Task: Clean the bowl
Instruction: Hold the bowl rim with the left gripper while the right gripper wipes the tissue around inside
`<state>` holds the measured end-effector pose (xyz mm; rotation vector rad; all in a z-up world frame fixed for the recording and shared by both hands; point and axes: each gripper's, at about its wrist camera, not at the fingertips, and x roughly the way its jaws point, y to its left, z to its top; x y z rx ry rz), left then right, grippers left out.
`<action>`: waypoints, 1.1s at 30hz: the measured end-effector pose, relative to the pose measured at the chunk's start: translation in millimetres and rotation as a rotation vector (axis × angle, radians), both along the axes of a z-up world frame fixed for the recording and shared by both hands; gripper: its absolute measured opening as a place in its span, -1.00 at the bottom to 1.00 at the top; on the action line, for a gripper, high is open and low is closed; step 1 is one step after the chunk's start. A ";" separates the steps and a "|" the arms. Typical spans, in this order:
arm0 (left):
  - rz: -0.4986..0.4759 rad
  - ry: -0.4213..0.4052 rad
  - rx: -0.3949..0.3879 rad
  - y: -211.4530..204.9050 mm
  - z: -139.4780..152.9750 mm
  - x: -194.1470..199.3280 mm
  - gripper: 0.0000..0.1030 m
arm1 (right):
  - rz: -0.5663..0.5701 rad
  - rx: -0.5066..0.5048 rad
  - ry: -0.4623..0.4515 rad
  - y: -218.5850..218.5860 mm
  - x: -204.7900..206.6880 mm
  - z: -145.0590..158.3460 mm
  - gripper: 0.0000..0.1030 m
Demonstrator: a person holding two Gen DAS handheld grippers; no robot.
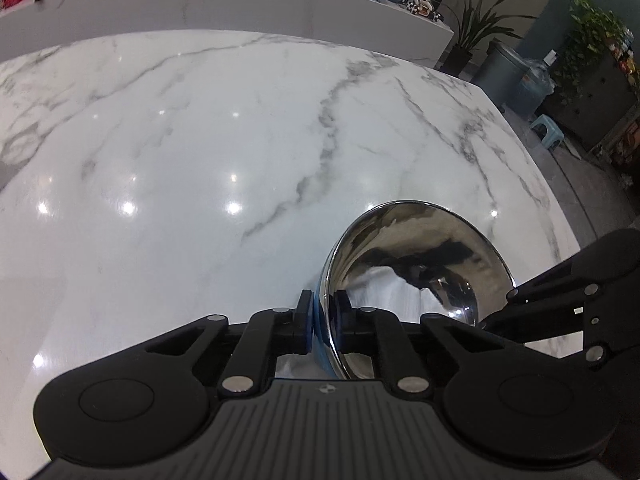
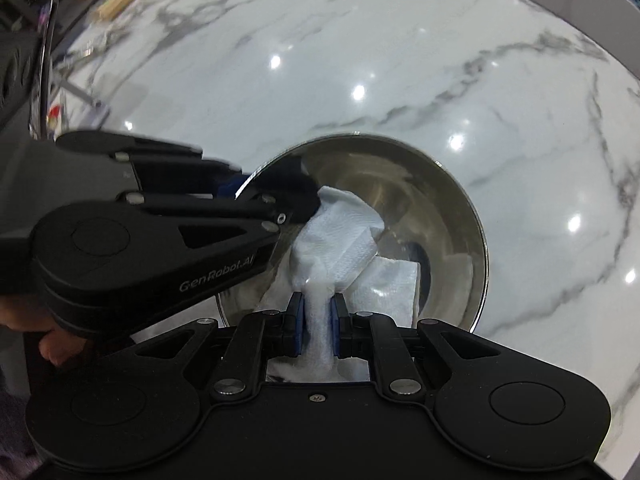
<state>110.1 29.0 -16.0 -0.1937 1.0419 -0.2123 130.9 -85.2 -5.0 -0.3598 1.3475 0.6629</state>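
Note:
A shiny steel bowl with a blue outer wall rests on the white marble table. My left gripper is shut on the bowl's near-left rim, one pad outside and one inside. In the right wrist view the same bowl lies below my right gripper, which is shut on a crumpled white paper towel. The towel hangs down into the bowl and touches its inside. The left gripper's black body reaches in from the left over the bowl's rim. The right gripper's arm shows at the bowl's right.
A raised marble counter with boxes and small items runs behind the table. Potted plants, a grey bin and a small blue stool stand on the floor past the table's right edge. A hand shows at the lower left.

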 end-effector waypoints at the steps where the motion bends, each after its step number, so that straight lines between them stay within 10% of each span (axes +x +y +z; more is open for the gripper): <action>1: -0.004 -0.004 0.010 -1.3 0.3 -0.4 -0.82 | 0.017 -0.013 -0.008 1.9 -1.0 0.1 -0.79; 9: -0.013 -0.016 0.030 -3.3 2.0 -3.4 -0.81 | 0.273 -0.307 -0.265 23.1 -33.5 0.8 -0.79; 14: 0.012 0.005 -0.007 2.0 1.2 -1.6 -0.78 | 0.173 -0.222 -0.202 6.7 -19.8 4.7 -0.79; 19: -0.003 0.104 -0.039 6.9 -0.2 -1.0 -0.21 | 0.115 -0.171 -0.147 -5.6 -8.7 8.2 -0.79; 33: -0.036 0.096 -0.015 -2.1 1.1 1.5 -0.75 | 0.028 -0.016 -0.002 -23.4 4.6 12.2 -0.78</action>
